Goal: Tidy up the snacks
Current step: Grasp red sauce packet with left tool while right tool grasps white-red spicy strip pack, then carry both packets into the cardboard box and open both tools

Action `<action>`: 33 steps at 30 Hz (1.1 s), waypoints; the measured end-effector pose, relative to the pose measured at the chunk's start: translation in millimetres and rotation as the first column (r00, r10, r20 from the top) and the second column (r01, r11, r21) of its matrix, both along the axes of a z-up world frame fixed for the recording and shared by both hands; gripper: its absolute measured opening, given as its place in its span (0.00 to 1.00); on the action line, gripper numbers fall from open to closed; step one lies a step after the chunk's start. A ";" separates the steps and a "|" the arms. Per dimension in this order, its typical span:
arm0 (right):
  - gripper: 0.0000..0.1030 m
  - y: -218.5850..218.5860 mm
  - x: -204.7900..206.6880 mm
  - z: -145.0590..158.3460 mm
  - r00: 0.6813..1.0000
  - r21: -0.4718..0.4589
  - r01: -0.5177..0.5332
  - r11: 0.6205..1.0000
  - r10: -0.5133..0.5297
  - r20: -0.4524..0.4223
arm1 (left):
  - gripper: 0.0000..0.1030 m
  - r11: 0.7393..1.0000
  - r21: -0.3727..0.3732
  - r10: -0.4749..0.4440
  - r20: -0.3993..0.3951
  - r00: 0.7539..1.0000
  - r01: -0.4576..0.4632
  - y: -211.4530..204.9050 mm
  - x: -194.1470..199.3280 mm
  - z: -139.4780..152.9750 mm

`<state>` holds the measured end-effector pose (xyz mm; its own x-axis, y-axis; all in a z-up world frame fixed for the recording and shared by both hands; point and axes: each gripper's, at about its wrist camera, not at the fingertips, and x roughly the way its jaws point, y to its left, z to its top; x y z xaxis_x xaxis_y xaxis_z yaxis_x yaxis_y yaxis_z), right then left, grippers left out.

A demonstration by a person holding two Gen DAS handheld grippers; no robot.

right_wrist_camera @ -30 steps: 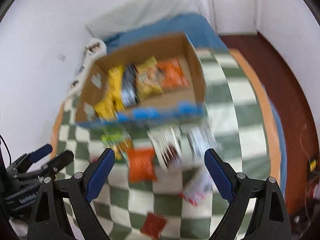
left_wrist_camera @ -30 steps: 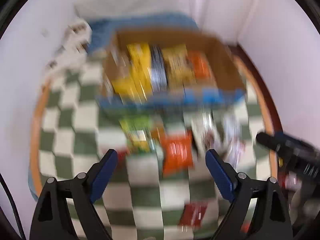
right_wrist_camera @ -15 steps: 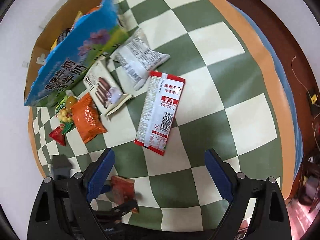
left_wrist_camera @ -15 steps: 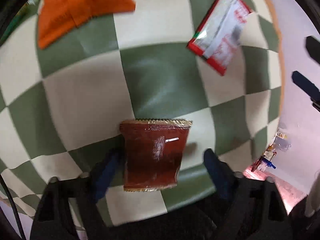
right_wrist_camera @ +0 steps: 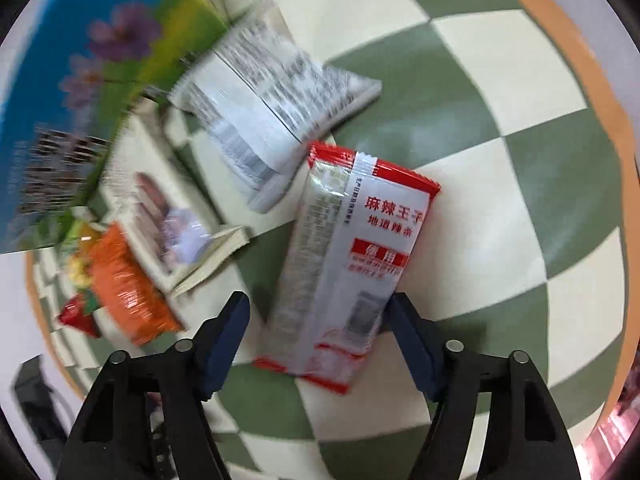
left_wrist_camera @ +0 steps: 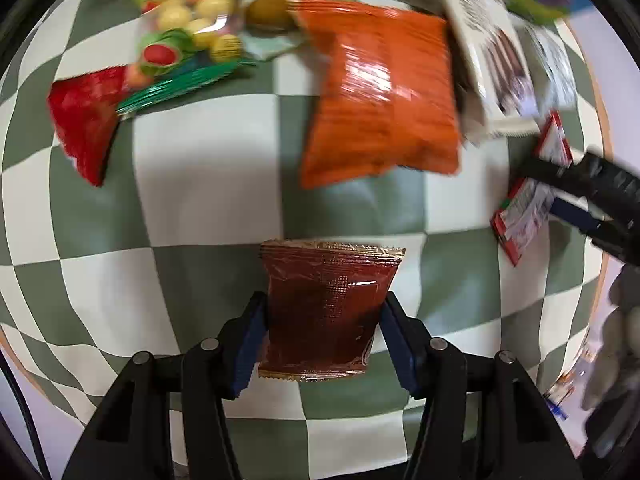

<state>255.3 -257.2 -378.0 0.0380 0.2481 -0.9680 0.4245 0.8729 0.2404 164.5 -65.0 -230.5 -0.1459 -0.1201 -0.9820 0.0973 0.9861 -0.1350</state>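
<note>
My left gripper (left_wrist_camera: pixel 322 340) is shut on a dark red-brown snack packet (left_wrist_camera: pixel 328 308), both pads pressing its sides above the green and cream checked cloth (left_wrist_camera: pixel 200 184). My right gripper (right_wrist_camera: pixel 320 340) is open around the lower end of a long red and white snack packet (right_wrist_camera: pixel 352 256) that lies on the cloth; its right pad touches the packet's edge, the left pad stands apart. The same red and white packet (left_wrist_camera: pixel 528 208) shows in the left wrist view under the right gripper's fingers (left_wrist_camera: pixel 584 196).
Loose snacks lie beyond: an orange bag (left_wrist_camera: pixel 380 96), a red bag (left_wrist_camera: pixel 84 120), a fruit candy bag (left_wrist_camera: pixel 188 32), a white chocolate-biscuit pack (right_wrist_camera: pixel 168 208) and a silver-white bag (right_wrist_camera: pixel 272 112). The blue flowered cardboard box (right_wrist_camera: pixel 80 80) stands at the back left. The table's orange rim (right_wrist_camera: pixel 580 52) curves on the right.
Both grippers have dropped from a high view of the box to the cloth. My left gripper has closed on the dark red-brown packet. My right gripper has moved up around the red and white packet.
</note>
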 end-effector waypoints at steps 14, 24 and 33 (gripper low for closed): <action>0.61 59.3 -46.9 -6.2 0.853 -0.051 -0.519 0.853 0.513 -0.093 | 0.65 0.985 -0.084 0.140 -0.107 0.984 -0.150 13.3 -16.7 -27.9; 0.72 3.0 -39.9 -17.1 0.981 0.079 -0.173 0.982 0.179 -0.077 | 0.69 0.986 -0.039 0.156 -0.112 0.981 -0.161 14.9 -10.1 -37.2; 0.57 38.4 -50.9 -23.1 0.967 -0.042 -0.252 0.967 0.250 -0.056 | 0.55 0.993 0.013 0.121 -0.051 0.991 -0.121 2.4 -9.6 -26.1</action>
<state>204.3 -218.8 -401.0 -0.0685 0.1962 -0.9782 0.2010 0.9631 0.1791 154.8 -62.6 -256.5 -0.1813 -0.1299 -0.9748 -0.0298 0.9915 -0.1265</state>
